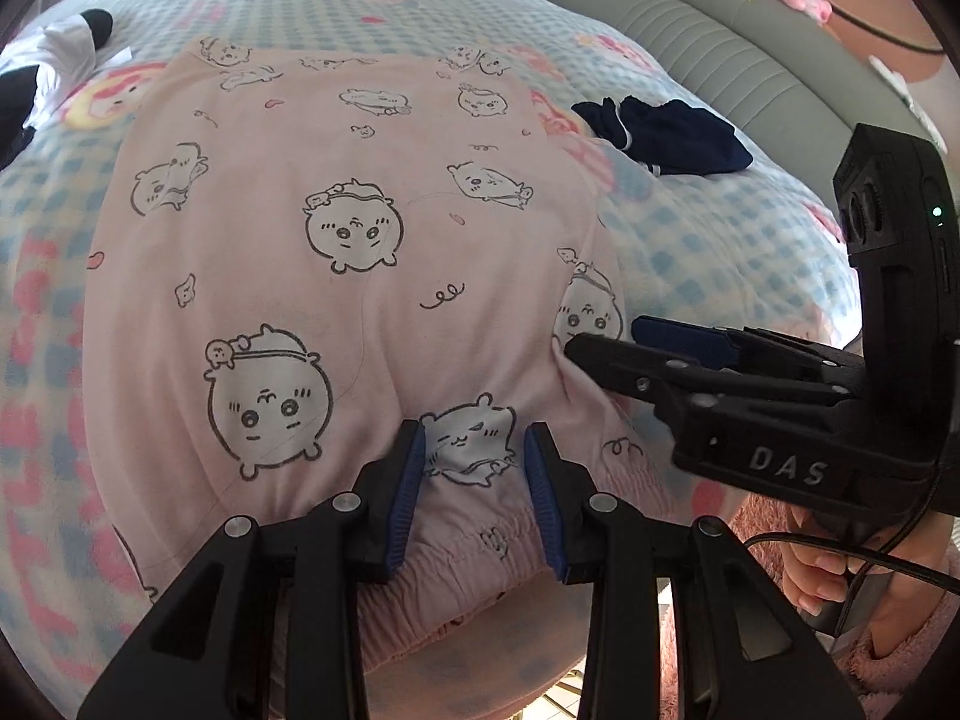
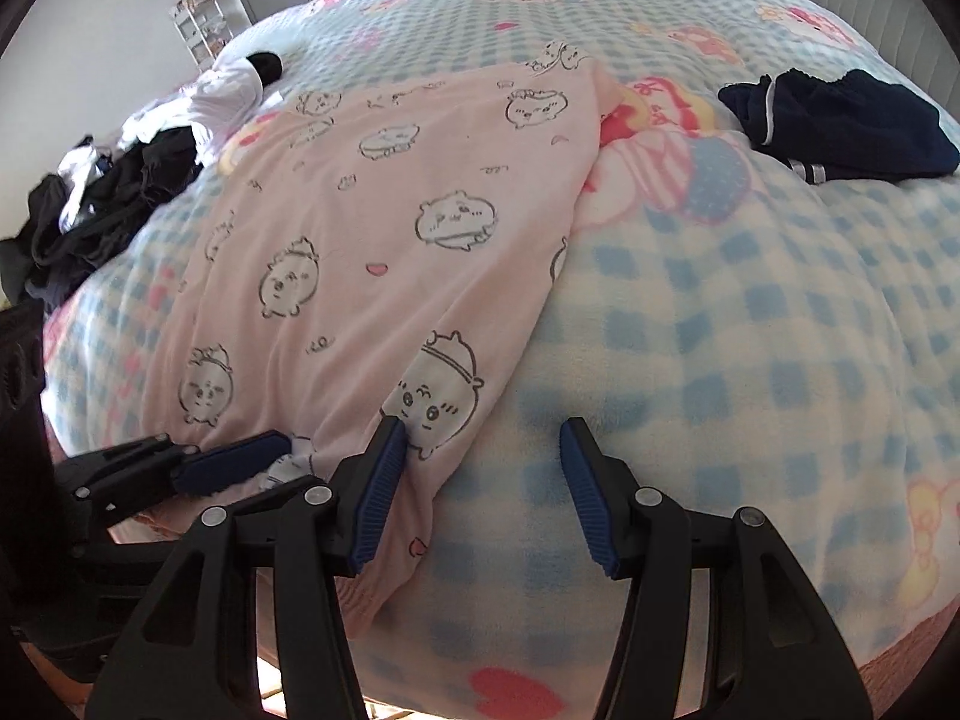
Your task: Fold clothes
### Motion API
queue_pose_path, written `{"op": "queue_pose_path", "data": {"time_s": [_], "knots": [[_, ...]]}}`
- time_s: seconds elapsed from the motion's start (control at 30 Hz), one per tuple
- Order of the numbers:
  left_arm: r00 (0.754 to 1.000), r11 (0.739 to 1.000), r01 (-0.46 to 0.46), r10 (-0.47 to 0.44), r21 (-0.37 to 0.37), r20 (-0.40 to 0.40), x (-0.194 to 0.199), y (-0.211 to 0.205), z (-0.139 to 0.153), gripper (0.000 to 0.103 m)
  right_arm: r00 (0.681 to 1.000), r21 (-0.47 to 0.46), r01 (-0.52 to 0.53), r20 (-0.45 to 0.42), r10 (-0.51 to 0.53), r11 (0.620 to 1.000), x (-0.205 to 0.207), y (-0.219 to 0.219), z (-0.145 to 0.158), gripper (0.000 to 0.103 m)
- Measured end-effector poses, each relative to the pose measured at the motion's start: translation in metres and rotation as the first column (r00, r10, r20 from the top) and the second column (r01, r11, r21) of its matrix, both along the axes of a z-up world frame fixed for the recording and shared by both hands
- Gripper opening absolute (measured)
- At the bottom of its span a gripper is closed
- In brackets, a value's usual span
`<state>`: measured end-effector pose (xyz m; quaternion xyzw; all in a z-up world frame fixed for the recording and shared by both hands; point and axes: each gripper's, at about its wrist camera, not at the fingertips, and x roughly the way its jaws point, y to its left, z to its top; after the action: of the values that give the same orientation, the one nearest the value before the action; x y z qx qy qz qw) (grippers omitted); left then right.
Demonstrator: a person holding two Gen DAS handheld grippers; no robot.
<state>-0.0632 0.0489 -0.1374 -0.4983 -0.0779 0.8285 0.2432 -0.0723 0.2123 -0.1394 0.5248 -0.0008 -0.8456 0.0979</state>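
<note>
Pink pyjama trousers (image 1: 336, 252) printed with cartoon animals lie flat on the checked blanket (image 1: 720, 240). Their gathered waistband (image 1: 480, 546) hangs over the near edge. My left gripper (image 1: 475, 450) is open just above the waistband, with pink cloth showing between its blue pads. My right gripper (image 1: 603, 337) comes in from the right at the trousers' side edge. In the right wrist view the right gripper (image 2: 480, 432) is open wide. Its left finger touches the edge of the trousers (image 2: 372, 228), and its right finger is over bare blanket (image 2: 720, 330).
A navy garment (image 1: 666, 138) (image 2: 840, 126) lies on the blanket to the right. A heap of dark and white clothes (image 2: 108, 198) sits at the far left. A grey padded headboard (image 1: 720, 42) runs behind. A hand (image 1: 822, 576) in a fuzzy pink sleeve holds the right gripper.
</note>
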Motion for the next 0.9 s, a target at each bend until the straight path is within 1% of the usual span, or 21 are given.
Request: {"op": "queue_pose_path", "data": {"time_s": [0.07,0.2,0.3,0.33,0.4,0.47,0.53,0.6,0.63,0.7,0.73,0.8,0.9], "knots": [[1.0,1.0,0.004,-0.004,-0.002,0.0,0.0,0.001,0.0,0.037,1.0,0.029,0.003,0.005,-0.003,1.0,0.002,0.001,-0.006,0.054],[1.0,1.0,0.006,-0.006,0.018,0.003,0.0,0.0,-0.001,0.037,1.0,0.085,0.017,0.011,-0.018,0.996,0.007,0.006,-0.007,0.054],[1.0,1.0,0.006,-0.007,0.023,0.008,-0.002,0.0,-0.001,0.037,0.998,0.15,0.057,0.014,-0.06,0.987,0.015,0.017,-0.009,0.053],[1.0,1.0,0.008,-0.008,0.02,0.006,-0.002,0.001,-0.001,0.037,0.997,0.151,0.072,0.012,-0.074,0.986,0.018,0.021,-0.007,0.053],[1.0,1.0,0.012,-0.012,0.016,-0.001,-0.001,0.002,-0.001,0.038,0.995,0.108,0.102,0.005,-0.103,0.989,0.024,0.032,0.0,0.05],[1.0,1.0,0.014,-0.014,0.02,-0.008,0.0,0.001,-0.001,0.039,0.992,0.052,0.123,-0.005,-0.123,0.991,0.029,0.04,0.009,0.05],[1.0,1.0,0.014,-0.013,0.028,-0.01,0.0,0.0,-0.002,0.04,0.993,-0.048,0.117,-0.028,-0.119,0.992,0.03,0.041,0.023,0.05],[1.0,0.999,0.015,-0.015,0.028,-0.013,0.001,0.0,-0.001,0.041,0.995,-0.101,0.077,-0.048,-0.082,0.992,0.028,0.033,0.03,0.052],[1.0,1.0,0.018,-0.017,0.024,-0.015,0.001,0.001,-0.001,0.042,0.997,-0.089,0.054,-0.049,-0.059,0.995,0.025,0.025,0.027,0.052],[1.0,1.0,0.022,-0.022,0.012,-0.019,0.002,0.002,0.0,0.042,1.0,-0.003,0.016,-0.027,-0.016,1.0,0.017,0.005,0.011,0.051],[1.0,1.0,0.023,-0.022,0.011,-0.018,0.003,0.002,0.0,0.042,1.0,0.027,0.012,-0.018,-0.011,1.0,0.015,0.001,0.006,0.051],[1.0,1.0,0.021,-0.021,0.015,-0.009,0.004,0.0,0.001,0.042,0.999,0.062,0.037,-0.009,-0.037,0.997,0.018,0.008,0.002,0.052],[1.0,1.0,0.009,-0.009,0.026,-0.019,0.008,-0.003,0.005,0.042,0.997,0.113,0.074,0.003,-0.075,0.991,0.023,0.018,-0.004,0.053]]}}
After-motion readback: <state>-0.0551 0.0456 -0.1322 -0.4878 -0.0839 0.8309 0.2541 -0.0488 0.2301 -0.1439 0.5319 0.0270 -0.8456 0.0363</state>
